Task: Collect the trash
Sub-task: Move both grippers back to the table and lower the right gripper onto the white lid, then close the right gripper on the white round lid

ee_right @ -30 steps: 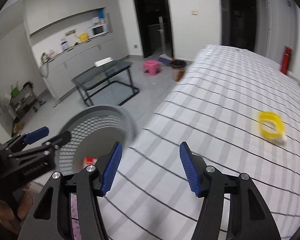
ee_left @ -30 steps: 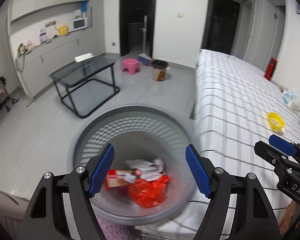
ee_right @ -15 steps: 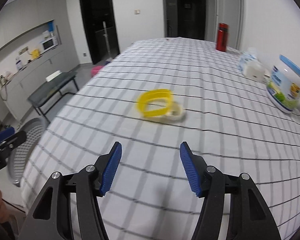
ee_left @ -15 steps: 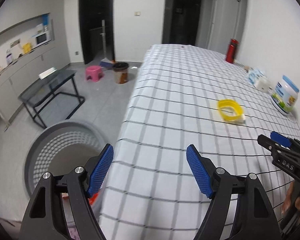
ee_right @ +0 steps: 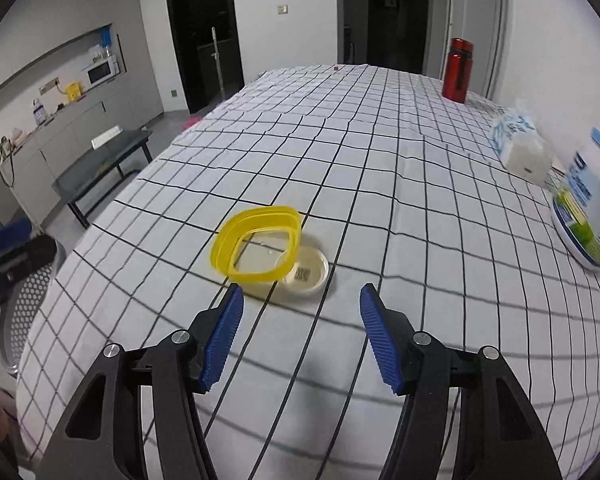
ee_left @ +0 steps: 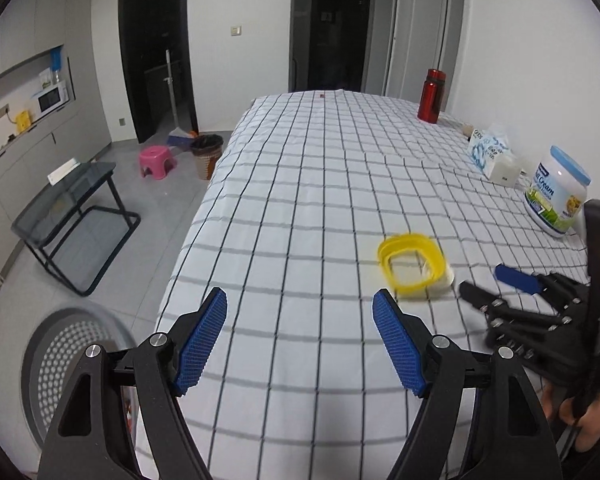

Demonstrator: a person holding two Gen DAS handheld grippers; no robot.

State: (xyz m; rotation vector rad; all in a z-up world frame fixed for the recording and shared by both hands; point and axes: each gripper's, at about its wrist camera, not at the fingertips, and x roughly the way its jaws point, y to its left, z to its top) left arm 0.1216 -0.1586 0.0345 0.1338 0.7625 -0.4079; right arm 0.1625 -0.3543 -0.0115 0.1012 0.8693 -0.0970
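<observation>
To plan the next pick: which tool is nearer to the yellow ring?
Right. The right tool hangs open just short of the yellow ring; the left tool hangs open farther back, to its left.

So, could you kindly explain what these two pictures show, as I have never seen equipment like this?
There is no robot here: a person carries a two-finger clamp in each hand, and a fisheye camera on each clamp looks forward along its blue-padded fingers. One picture comes from the left gripper, the other from the right gripper. Both stand open and hold nothing. They face a table with a checked tablecloth. On it lie a yellow plastic ring against a small clear round lid, the likely trash, with a red bottle, a tissue pack and a blue-lidded tub further off. The grey perforated bin stands on the floor beside the table.
</observation>
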